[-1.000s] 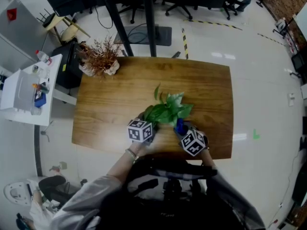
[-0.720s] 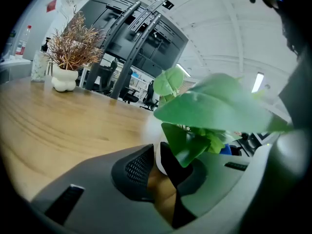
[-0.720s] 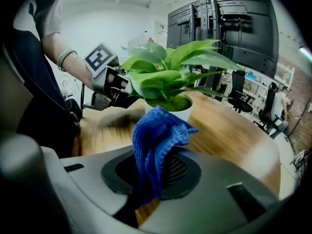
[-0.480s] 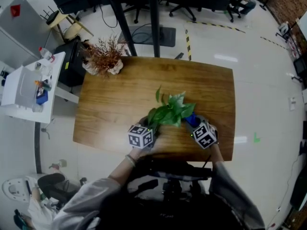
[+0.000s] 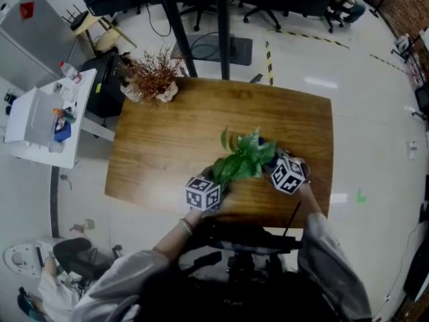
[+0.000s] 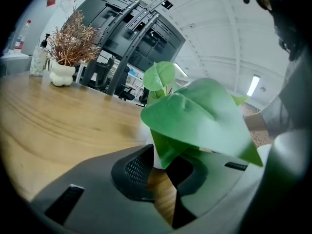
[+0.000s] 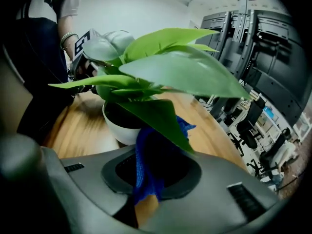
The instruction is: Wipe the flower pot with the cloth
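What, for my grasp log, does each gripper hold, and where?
Right gripper: blue cloth, pinched by a bunched fold. Left gripper: apparently the flower pot, by its rim.

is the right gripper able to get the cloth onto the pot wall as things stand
Probably yes: the right gripper holds the blue cloth right beside the white pot, with only a leaf hanging over it.

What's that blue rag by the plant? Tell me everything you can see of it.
The cloth is deep blue with a fine, towel-like weave. It is bunched into a soft wad, not spread flat, and pinched between the jaws of the right tongs, one end trailing back between them. Its far end pokes up under a leaf, right beside the white pot on the table. Whether it actually presses the pot cannot be told.
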